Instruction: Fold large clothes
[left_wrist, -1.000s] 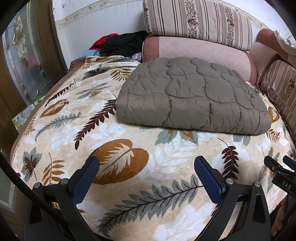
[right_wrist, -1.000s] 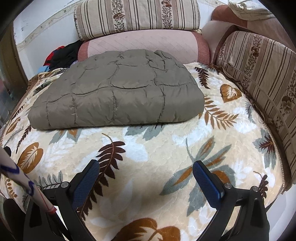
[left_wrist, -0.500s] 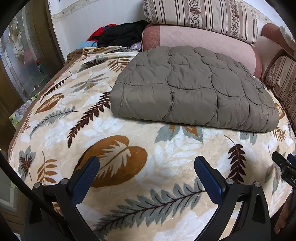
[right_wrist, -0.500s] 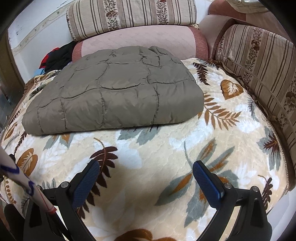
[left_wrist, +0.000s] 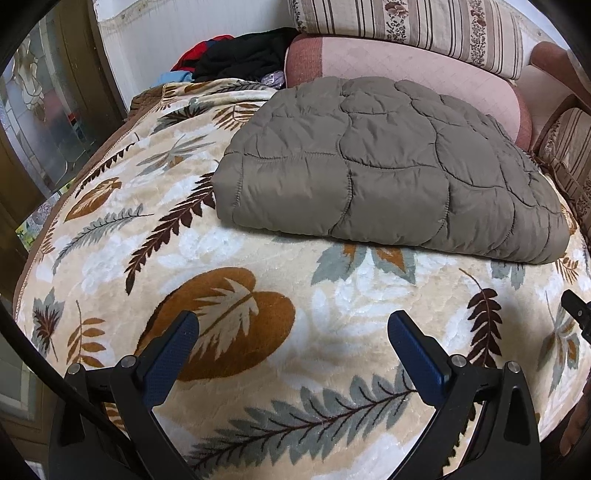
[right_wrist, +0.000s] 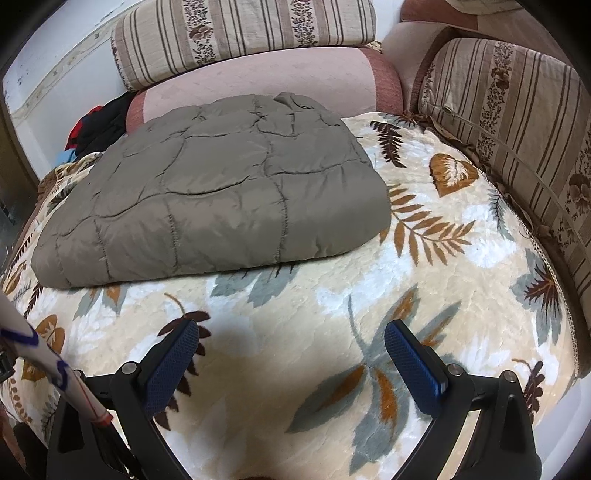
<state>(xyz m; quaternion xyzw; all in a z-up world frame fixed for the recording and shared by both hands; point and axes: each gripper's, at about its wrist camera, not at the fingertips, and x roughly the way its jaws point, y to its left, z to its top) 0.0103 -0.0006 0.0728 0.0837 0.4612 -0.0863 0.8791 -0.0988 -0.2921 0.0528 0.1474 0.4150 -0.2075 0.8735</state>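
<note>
**Folded quilted garment lies on the leaf-print blanket, both grippers empty**

A grey-brown quilted garment lies folded into a thick rectangle on a cream blanket printed with brown, orange and grey leaves. Its far edge sits close to a pink bolster cushion, above which rests a striped floral cushion. In the right wrist view the same garment fills the left and middle of the blanket, with another striped cushion along the right side.

The left gripper hangs above the near part of the blanket, its blue-padded fingers spread wide with nothing between them. The right gripper is likewise wide apart and empty, well short of the garment's near edge.

A heap of black, red and blue clothes sits at the far left corner. No brand, label or writing can be read anywhere.
</note>
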